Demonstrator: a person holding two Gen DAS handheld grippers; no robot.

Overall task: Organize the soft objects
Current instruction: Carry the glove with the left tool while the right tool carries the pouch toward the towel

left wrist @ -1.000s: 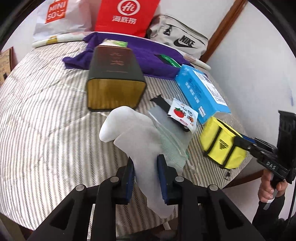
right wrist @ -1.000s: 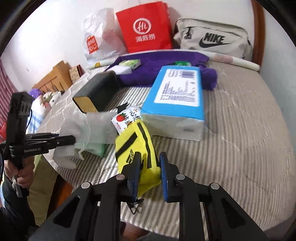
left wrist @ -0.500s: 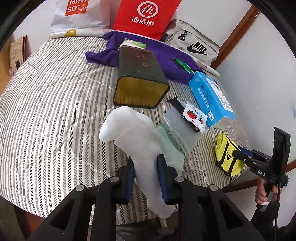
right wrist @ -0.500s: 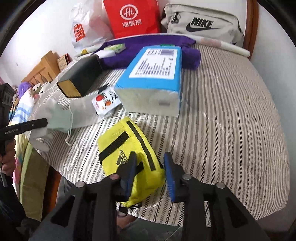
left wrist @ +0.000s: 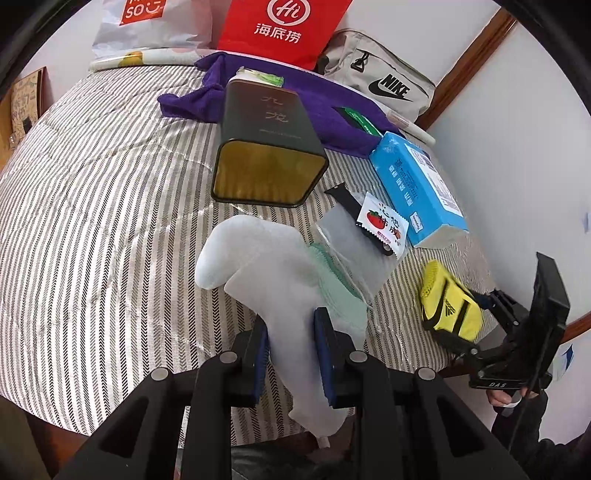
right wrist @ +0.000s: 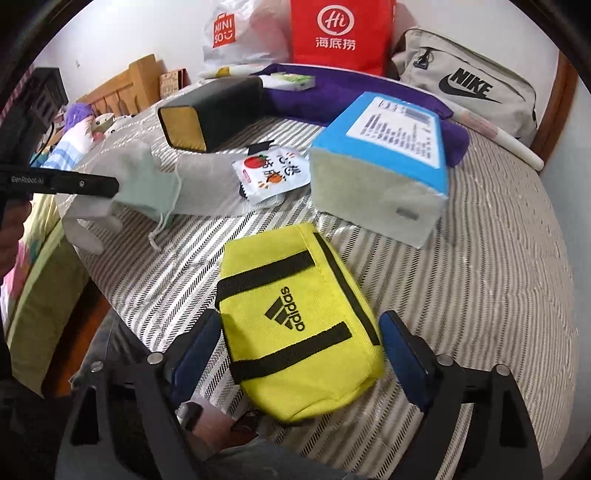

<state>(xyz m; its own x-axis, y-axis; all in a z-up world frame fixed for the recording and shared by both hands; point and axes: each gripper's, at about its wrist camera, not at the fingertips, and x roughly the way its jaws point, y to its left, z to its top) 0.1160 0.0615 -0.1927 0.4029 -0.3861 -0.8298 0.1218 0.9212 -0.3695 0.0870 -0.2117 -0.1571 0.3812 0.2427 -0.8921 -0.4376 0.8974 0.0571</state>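
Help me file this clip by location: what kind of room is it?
Most likely a bedroom at home. The things lie on a bed with a striped quilt, a wooden headboard stands at one end, and shopping bags and a Nike bag lean on the wall.

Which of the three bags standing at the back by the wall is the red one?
The middle one: the red paper bag with the white "Hi" logo. The white plastic bag stands on its left, the grey Nike bag on its right.
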